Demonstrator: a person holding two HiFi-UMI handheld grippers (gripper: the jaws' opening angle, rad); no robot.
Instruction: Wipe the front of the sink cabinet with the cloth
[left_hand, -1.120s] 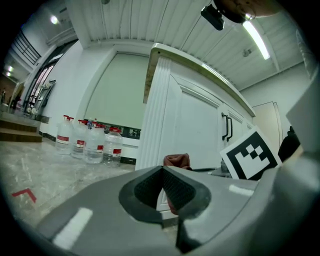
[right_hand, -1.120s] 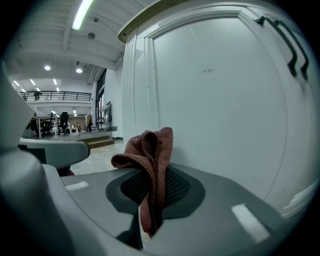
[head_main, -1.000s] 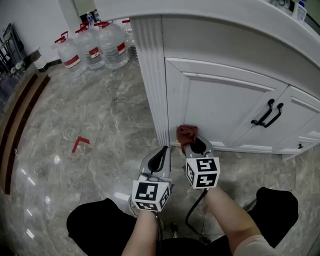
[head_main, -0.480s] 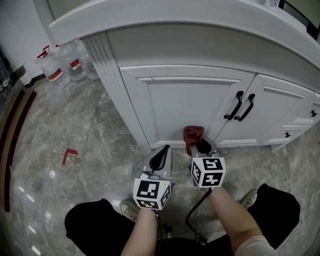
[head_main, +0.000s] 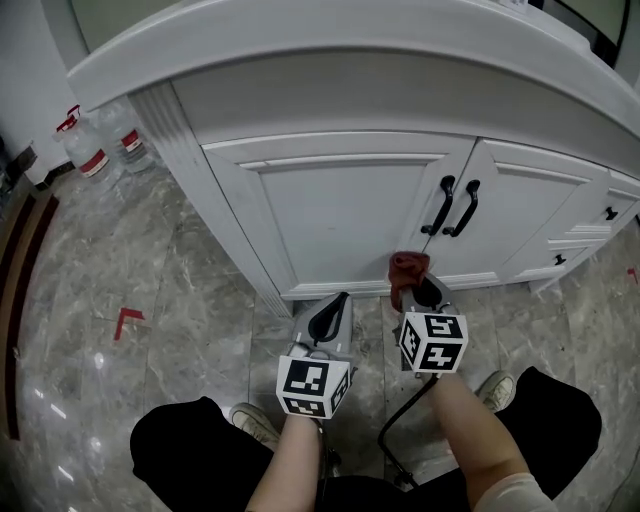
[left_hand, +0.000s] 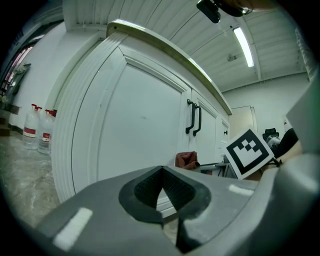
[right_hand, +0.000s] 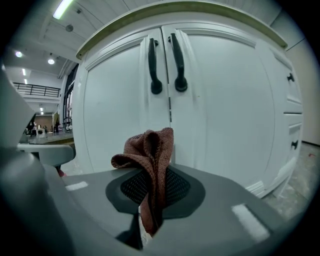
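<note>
Tightly pinched between the closed jaws of the right gripper (right_hand: 149, 210), the reddish-brown cloth (right_hand: 150, 150) bunches up just in front of the white sink cabinet (head_main: 340, 215), low beneath its black door handles (head_main: 455, 205), while the left gripper (left_hand: 167, 197) (jaws together, holding nothing) hovers alongside.

The left gripper (head_main: 328, 312) points forward and down, jaws together with nothing between them. The right gripper (head_main: 421, 293), just beside it and slightly ahead, is clamped on the cloth (right_hand: 149, 150). The left forearm (head_main: 290, 458) and right forearm (head_main: 455, 420) extend forward, bare.
</note>
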